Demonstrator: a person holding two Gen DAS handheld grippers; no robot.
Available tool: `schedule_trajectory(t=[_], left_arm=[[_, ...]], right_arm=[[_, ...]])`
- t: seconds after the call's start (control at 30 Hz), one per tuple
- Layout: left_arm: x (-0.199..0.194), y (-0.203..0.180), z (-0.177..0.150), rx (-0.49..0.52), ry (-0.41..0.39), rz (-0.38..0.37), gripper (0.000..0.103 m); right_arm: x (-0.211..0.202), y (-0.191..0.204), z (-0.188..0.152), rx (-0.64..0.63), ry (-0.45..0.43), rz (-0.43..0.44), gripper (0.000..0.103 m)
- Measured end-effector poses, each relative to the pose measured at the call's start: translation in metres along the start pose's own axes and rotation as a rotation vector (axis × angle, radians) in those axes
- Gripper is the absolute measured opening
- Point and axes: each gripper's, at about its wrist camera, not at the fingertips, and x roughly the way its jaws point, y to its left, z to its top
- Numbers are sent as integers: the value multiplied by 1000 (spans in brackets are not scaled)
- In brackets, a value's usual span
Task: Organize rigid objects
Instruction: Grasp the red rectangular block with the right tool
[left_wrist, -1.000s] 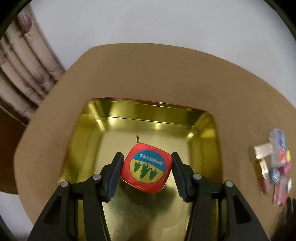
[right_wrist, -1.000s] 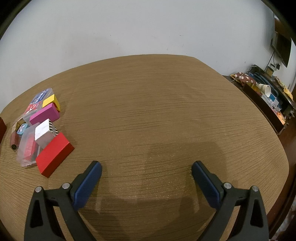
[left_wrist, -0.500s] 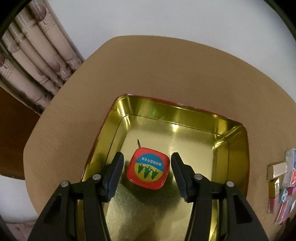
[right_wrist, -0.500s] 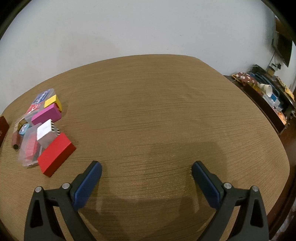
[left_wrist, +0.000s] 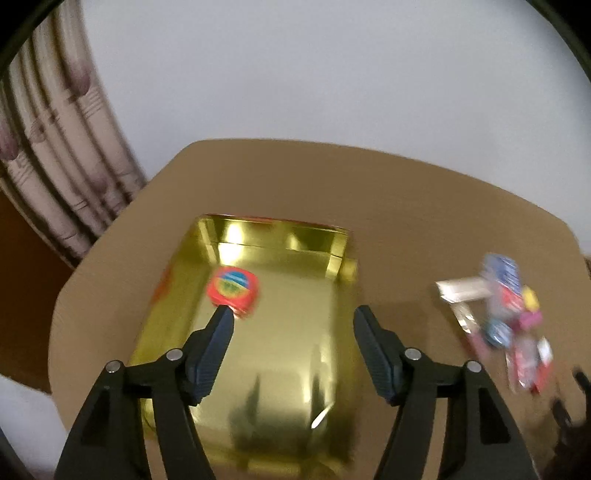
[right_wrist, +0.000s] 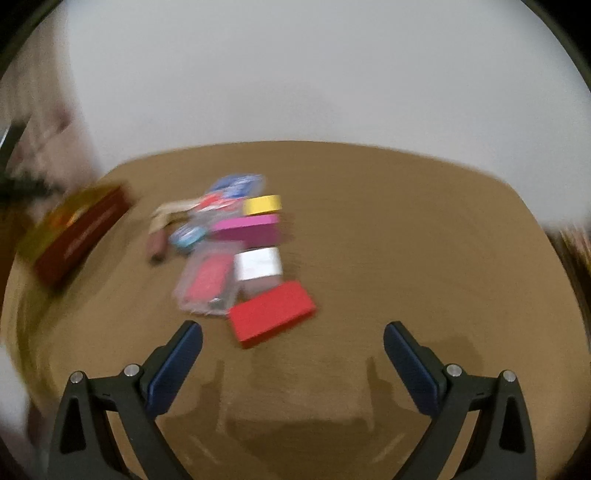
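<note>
A small red square tin (left_wrist: 233, 288) with a blue and yellow label lies inside the open gold tin box (left_wrist: 328, 354), at its far left. My left gripper (left_wrist: 291, 321) is open and empty above the box, back from the small tin. My right gripper (right_wrist: 293, 334) is open and empty, just short of a red box (right_wrist: 271, 318). Behind it lie a white box (right_wrist: 258, 265), a pink box (right_wrist: 246, 229), a yellow box (right_wrist: 263, 204) and a clear case (right_wrist: 208, 283). The gold box shows dark red from outside in the right wrist view (right_wrist: 79, 234).
The pile of small items (left_wrist: 502, 314) lies right of the gold box on the brown table (right_wrist: 406, 240). A curtain (left_wrist: 55, 147) hangs at the left, a white wall behind. The table edge runs close behind the box. Both views are blurred.
My left gripper has opened wider and pulled back and right, leaving the small red tin in the gold box. My right gripper has swung left, bringing the pile in front of it.
</note>
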Motion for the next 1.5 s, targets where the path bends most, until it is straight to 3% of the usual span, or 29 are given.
schedule_trajectory(t=[0.1, 0.2, 0.4, 0.47, 0.67, 0.87, 1.07, 1.27, 1.37, 1.43, 1.47, 1.5], left_arm=[[-22, -17, -22, 19, -18, -46, 66], [-39, -38, -42, 44, -20, -84, 67], [-43, -55, -72, 30, 28, -154, 67], [-48, -62, -82, 30, 28, -151, 68], [-46, -65, -102, 41, 24, -128, 69], [-30, -69, -116, 52, 77, -134, 72], [-21, -66, -121, 33, 129, -148, 74], [-18, -63, -123, 25, 159, -159, 77], [-19, -62, -124, 28, 158, -152, 77], [-21, -63, -125, 33, 153, -154, 77], [-21, -64, -125, 34, 147, -154, 77], [-22, -64, -125, 35, 141, -155, 77]], right_arm=[[8, 0, 3, -157, 34, 14, 101], [9, -13, 21, -162, 28, 45, 101], [28, -13, 35, -176, 114, 155, 101], [32, -2, 32, -232, 127, 123, 101], [49, 4, 30, -270, 181, 146, 101], [65, 16, 31, -343, 211, 117, 101], [79, 24, 25, -386, 277, 165, 100], [82, 19, 24, -359, 289, 194, 99], [80, 16, 24, -356, 289, 202, 90], [75, 11, 26, -358, 288, 204, 77], [74, 10, 28, -354, 286, 198, 63], [73, 8, 30, -345, 290, 196, 61]])
